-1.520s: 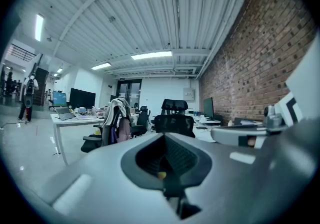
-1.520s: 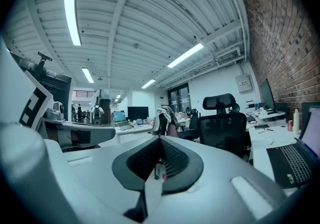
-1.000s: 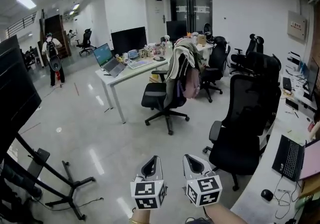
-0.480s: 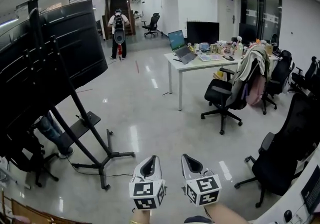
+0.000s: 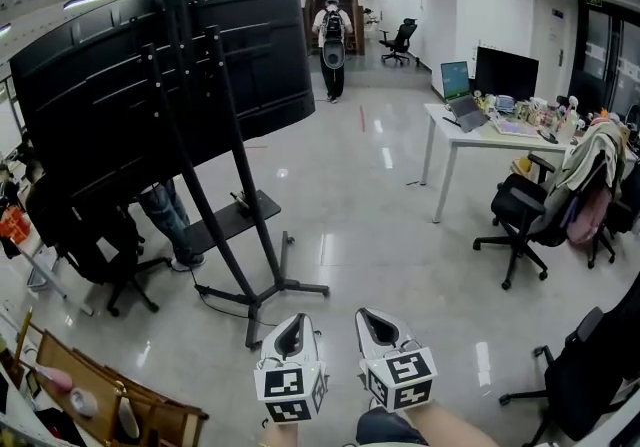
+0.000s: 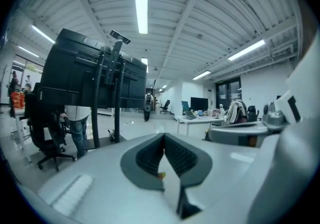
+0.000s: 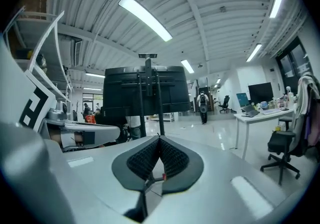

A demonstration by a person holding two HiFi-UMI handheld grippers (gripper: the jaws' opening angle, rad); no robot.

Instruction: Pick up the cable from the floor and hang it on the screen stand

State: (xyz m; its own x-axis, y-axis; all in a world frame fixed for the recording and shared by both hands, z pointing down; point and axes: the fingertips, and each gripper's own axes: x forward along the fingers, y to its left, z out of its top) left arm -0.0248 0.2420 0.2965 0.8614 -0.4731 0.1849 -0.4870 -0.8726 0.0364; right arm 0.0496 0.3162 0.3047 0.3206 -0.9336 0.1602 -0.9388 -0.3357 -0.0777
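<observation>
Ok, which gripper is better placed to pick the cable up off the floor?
Left, probably. The cable lies by the foot of the stand, ahead and to the left, and the left gripper is nearer; the right gripper sits farther over. Both are shut and empty.

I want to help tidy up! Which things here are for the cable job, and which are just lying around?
For the job: cable on the floor, screen stand, left gripper and right gripper, both shut and empty.
Just lying about: desk, laptop, office chair draped with clothes.

White desk (image 5: pixel 482 136), open laptop (image 5: pixel 459 93), office chair (image 5: pixel 516 205), person (image 5: pixel 332 38)
</observation>
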